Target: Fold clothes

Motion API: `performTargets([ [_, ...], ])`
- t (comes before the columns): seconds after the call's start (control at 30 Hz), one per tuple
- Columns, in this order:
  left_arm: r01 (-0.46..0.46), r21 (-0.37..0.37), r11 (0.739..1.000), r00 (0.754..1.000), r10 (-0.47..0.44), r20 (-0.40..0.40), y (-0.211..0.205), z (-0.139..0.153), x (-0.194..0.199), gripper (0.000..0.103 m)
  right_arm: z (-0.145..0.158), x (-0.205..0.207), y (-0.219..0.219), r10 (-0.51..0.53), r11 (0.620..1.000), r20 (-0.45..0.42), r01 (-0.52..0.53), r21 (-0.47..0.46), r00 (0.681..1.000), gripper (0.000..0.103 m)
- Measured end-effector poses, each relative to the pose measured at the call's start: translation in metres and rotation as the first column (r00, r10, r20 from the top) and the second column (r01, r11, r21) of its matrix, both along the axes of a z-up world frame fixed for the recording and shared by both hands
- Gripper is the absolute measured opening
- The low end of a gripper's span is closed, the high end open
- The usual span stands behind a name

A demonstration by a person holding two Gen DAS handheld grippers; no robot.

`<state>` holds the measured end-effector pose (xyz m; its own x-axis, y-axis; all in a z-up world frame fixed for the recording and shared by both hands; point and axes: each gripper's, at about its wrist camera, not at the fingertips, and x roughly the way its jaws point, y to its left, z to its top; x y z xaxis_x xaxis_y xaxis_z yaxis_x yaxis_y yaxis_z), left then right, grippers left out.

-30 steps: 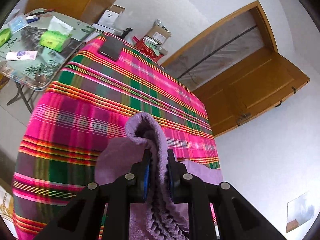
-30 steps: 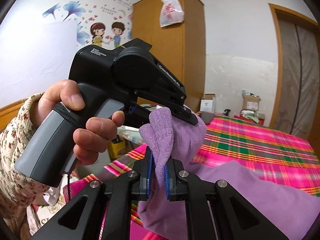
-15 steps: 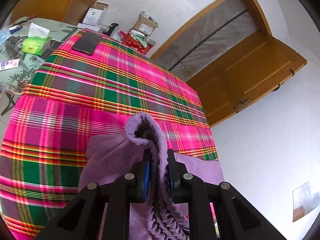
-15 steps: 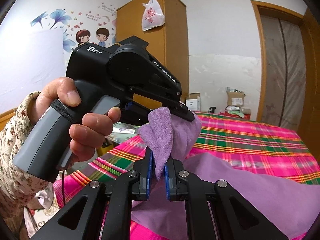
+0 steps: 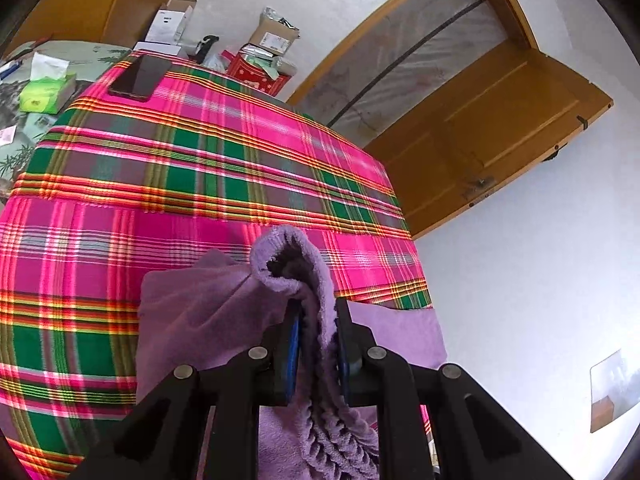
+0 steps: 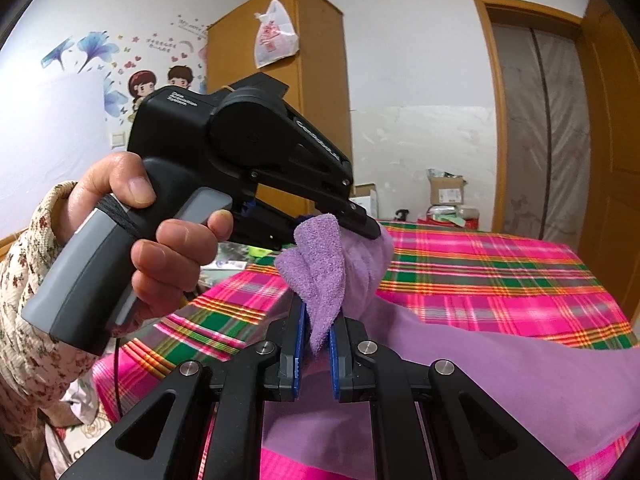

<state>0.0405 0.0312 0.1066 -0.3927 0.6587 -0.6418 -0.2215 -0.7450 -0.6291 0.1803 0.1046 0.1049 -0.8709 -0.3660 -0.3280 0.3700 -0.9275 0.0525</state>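
Currently: left gripper and right gripper, jaws each clamped on bunched purple cloth, lifted above plaid bed

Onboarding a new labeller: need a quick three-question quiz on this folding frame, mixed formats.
1. True or false: both tongs, left and right, grip the purple garment.
2. What lies on the far corner of the plaid cloth? A) phone B) scissors C) cup
3. Fill in: the green box on the side table holds ____.

Key: 1 true. 2 A, the dark phone. 3 tissues.
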Motion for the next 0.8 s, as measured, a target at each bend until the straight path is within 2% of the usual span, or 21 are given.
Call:
performTargets([
  [0.47,0.081,-0.032,0.996,0.995,-0.079,0.058,0.056,-0.025,-0.015,0.017,-0.017,-0.003,0.047,-0.105,0.994,0.066,0.108,-0.032,0.992,0.011],
  [0.8,0.128,-0.076,0.989,0.987,-0.120,0.103,0.090,-0.052,-0.028,0.021,-0.041,-0.011,0.076,-0.174,0.981,0.166,0.185,-0.054,0.971,0.011],
])
